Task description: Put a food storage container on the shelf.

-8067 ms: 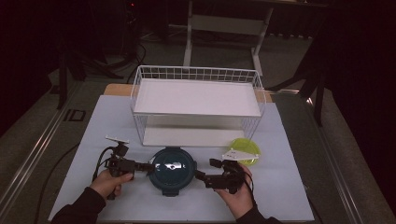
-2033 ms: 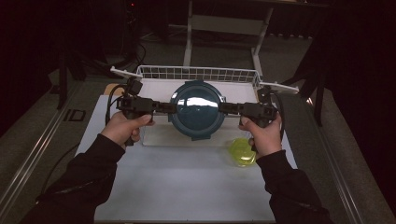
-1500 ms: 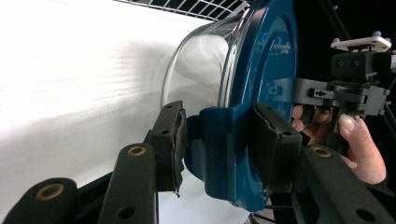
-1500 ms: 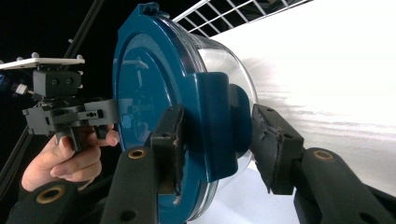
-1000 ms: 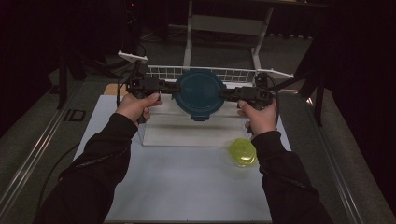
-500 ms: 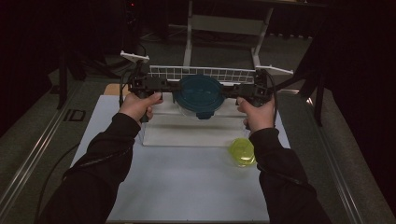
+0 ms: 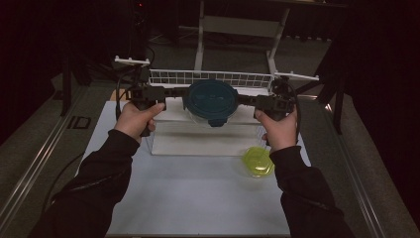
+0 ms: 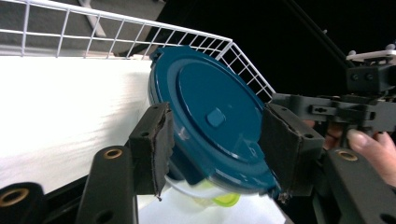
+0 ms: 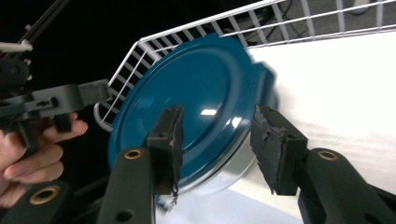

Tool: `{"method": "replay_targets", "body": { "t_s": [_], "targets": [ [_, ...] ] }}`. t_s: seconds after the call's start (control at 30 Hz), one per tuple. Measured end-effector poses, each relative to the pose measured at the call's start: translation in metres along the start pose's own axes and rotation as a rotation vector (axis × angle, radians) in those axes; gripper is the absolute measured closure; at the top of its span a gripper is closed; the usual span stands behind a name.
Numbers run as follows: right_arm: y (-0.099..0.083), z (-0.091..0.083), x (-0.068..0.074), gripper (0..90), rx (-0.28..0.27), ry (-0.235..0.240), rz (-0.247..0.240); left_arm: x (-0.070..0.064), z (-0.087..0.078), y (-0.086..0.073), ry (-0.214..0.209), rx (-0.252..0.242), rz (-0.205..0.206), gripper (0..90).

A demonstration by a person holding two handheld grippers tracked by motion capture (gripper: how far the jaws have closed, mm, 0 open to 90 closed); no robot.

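A round clear container with a dark blue lid [image 7: 210,100] hangs in the air over the front part of the white wire basket [image 7: 218,77]. My left gripper [image 7: 174,92] holds it by its left side and my right gripper [image 7: 247,101] by its right side. In the left gripper view the blue-lidded container [image 8: 205,93] sits tilted between the two pads of my left gripper [image 8: 217,137], which is shut on it. The right gripper view has the blue-lidded container's [image 9: 201,84] edge caught between the pads of my right gripper [image 9: 217,140].
A small yellow-green bowl [image 7: 258,161] sits on the white table [image 7: 198,193] at the right, just below my right hand. The wire basket has a white floor [image 8: 65,112] and low wire walls. Dark floor and a metal stand lie beyond the table.
Both grippers lifted the container from the table's front and carried it away from the person. In the last second it moved a little farther and lower, over the basket.
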State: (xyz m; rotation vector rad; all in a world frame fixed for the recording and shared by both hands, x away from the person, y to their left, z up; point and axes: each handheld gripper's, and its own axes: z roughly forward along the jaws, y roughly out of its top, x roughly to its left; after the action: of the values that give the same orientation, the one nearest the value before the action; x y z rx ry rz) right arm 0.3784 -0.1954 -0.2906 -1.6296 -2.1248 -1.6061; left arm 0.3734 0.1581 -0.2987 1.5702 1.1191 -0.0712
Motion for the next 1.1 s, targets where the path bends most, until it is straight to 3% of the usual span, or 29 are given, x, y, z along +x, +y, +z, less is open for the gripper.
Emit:
{"method": "replay_targets", "body": {
  "t_s": [0.1,0.17,0.23,0.3,0.43,0.6,0.7,0.9,1.1],
  "targets": [
    [-0.008,-0.005,0.005,54.6,0.002,0.029,-0.013,-0.004,-0.007,-0.009,0.007,-0.01,0.044,40.0],
    [-0.014,-0.008,0.009,54.9,0.007,0.033,-0.034,-0.004,-0.012,-0.015,-0.027,-0.005,0.07,35.7],
    [-0.019,-0.011,0.013,55.7,0.012,0.046,-0.045,-0.007,-0.016,-0.021,-0.021,-0.012,0.094,33.0],
    [-0.025,-0.012,0.018,56.2,0.02,0.044,-0.067,-0.008,-0.02,-0.026,-0.043,-0.021,0.105,30.1],
    [-0.038,-0.011,0.025,60.2,0.042,0.063,-0.09,-0.012,-0.025,-0.038,-0.025,-0.021,0.14,20.1],
    [-0.053,-0.01,0.031,68.5,0.059,0.079,-0.107,-0.014,-0.028,-0.058,0.028,-0.035,0.225,8.5],
    [-0.061,-0.007,0.034,74.5,0.076,0.084,-0.117,-0.014,-0.029,-0.07,0.035,-0.048,0.251,1.4],
    [-0.07,0.003,0.033,89.6,0.095,0.088,-0.12,-0.014,-0.027,-0.095,0.058,-0.058,0.309,1.4],
    [-0.071,0.012,0.032,89.9,0.094,0.083,-0.122,-0.012,-0.021,-0.124,0.081,-0.062,0.359,1.4]
  ]
}}
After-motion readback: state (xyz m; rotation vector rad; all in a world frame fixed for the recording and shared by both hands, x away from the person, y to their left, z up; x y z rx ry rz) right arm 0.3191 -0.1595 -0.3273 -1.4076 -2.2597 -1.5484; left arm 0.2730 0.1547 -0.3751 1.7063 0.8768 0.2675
